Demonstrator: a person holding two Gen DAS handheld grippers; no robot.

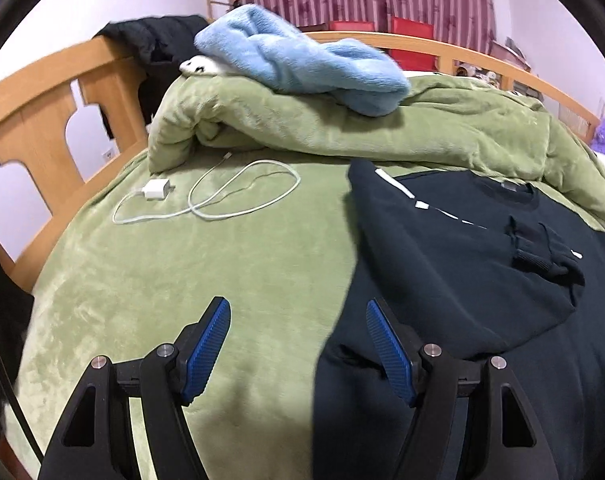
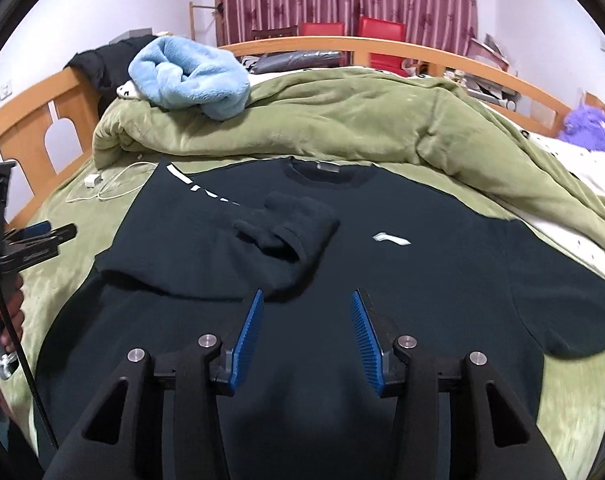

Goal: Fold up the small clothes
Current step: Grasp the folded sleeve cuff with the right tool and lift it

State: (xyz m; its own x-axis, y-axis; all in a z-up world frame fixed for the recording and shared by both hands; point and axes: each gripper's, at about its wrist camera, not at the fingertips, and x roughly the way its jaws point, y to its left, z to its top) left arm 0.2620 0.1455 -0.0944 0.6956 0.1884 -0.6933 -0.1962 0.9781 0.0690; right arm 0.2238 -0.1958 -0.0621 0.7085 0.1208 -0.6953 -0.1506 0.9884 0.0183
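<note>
Dark sweatshirt (image 2: pixel 342 248) flat on green blanket (image 1: pixel 182 272), left sleeve (image 2: pixel 262 236) folded in. My left gripper (image 1: pixel 298 312) and right gripper (image 2: pixel 307 302) both spread, empty. Risk: pinching blanket plush, dragging fold loose.

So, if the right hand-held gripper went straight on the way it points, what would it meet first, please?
Probably the folded-in sleeve of the dark sweatshirt, lying just ahead of the open right hand-held gripper; depth is hard to judge.

Bare bedspread (image 1: pixel 182 280) left of sweater (image 2: pixel 302 240); cable (image 1: pixel 222 196) beyond.
</note>
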